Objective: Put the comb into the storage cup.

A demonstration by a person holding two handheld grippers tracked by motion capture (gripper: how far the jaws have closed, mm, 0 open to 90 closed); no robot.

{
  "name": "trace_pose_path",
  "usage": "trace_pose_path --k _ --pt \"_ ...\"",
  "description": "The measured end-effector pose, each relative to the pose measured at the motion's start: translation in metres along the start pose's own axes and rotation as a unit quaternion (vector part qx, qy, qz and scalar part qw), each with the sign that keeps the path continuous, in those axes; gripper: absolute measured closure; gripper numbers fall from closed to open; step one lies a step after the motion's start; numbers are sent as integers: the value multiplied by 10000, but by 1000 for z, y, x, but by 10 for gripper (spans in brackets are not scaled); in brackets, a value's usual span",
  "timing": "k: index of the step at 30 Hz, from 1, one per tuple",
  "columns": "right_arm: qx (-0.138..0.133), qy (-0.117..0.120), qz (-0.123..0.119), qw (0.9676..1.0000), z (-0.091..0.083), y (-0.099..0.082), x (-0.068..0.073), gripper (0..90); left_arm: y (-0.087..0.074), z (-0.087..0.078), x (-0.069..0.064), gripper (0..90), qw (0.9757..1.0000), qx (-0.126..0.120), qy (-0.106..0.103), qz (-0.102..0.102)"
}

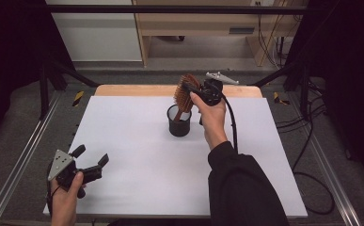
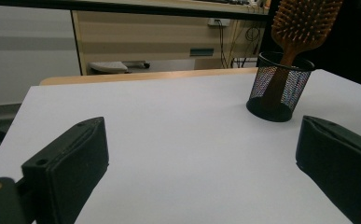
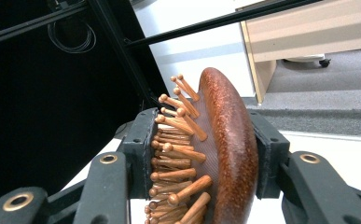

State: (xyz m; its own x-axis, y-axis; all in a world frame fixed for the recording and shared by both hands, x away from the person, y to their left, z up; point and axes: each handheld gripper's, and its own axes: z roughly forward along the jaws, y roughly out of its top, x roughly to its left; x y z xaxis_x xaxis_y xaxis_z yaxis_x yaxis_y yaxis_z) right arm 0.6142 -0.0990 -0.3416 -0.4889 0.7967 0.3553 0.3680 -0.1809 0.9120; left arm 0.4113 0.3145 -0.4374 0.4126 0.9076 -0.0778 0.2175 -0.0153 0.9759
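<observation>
A wooden hairbrush [image 1: 184, 92] stands handle-down in a black mesh cup [image 1: 179, 122] at the far middle of the white table [image 1: 137, 155]. My right gripper [image 1: 191, 89] is shut on the brush head: one pad [image 3: 140, 147] presses the bristles, the other the brown back of the hairbrush [image 3: 229, 149]. My left gripper [image 1: 91, 157] rests open near the table's front left corner, nothing between its pads [image 2: 71, 163]. From there the mesh cup [image 2: 279, 88] and the hairbrush [image 2: 304, 21] appear at the upper right.
A wooden desk [image 1: 208, 23] and a white cabinet [image 1: 95, 33] stand beyond the table's far edge. Black frame bars [image 1: 48, 80] and cables [image 1: 306, 141] flank the table on the floor.
</observation>
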Motion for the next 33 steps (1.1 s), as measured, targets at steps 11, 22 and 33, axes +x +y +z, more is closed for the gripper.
trace_pose_path --k 11,22,33 --pt "100 11 9 9999 6 0 -2 511 0 1 -2 29 10000 14 -33 3" --pt "173 56 -64 9998 14 1 0 507 0 2 -2 29 10000 37 -54 9" --pt "207 19 96 9997 20 2 -14 492 -1 2 -2 29 10000 42 -71 8"
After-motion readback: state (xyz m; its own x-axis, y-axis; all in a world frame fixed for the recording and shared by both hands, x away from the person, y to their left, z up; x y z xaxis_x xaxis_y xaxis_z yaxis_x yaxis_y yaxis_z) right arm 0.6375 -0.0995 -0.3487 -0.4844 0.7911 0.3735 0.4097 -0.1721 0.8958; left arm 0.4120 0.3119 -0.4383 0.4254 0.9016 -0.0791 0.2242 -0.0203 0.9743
